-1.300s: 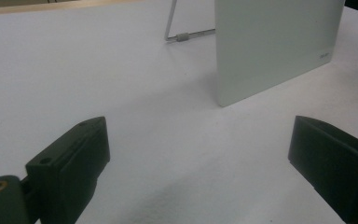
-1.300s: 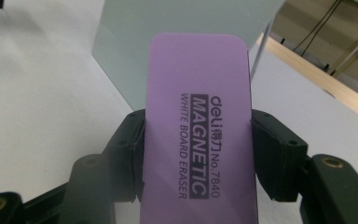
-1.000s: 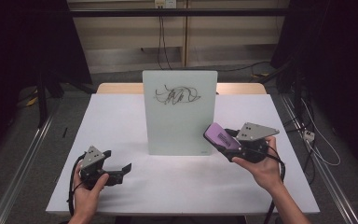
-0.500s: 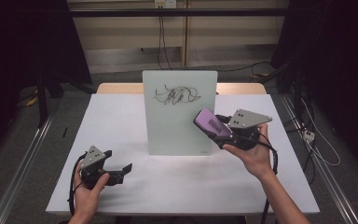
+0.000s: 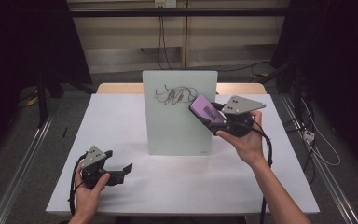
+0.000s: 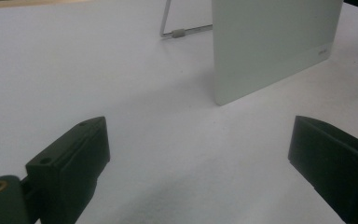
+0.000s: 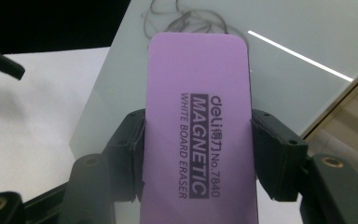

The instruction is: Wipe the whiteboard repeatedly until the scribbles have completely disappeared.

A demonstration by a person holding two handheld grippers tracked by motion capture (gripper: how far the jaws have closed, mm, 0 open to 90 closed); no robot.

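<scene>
A small glass whiteboard (image 5: 179, 112) stands upright on the white table (image 5: 121, 116), with a dark scribble (image 5: 175, 94) near its top. My right gripper (image 5: 209, 115) is shut on a purple whiteboard eraser (image 5: 204, 108), held in the air right of the scribble, its far end close to the board. In the right gripper view the eraser (image 7: 198, 126) is clamped between both jaws, the scribble (image 7: 186, 18) just beyond it. My left gripper (image 5: 121, 171) rests open near the table's front left; the board's lower corner (image 6: 270, 46) lies beyond its empty jaws.
The board's wire stand (image 6: 182, 31) props it from behind. A wooden table edge (image 5: 121, 87) runs behind the white top. Cables (image 5: 307, 140) lie on the floor at the right, and metal rails (image 5: 23, 158) flank the table.
My right gripper has carried the eraser up and to the left, from beside the board's lower right part to the height of the scribble. The left gripper stayed still.
</scene>
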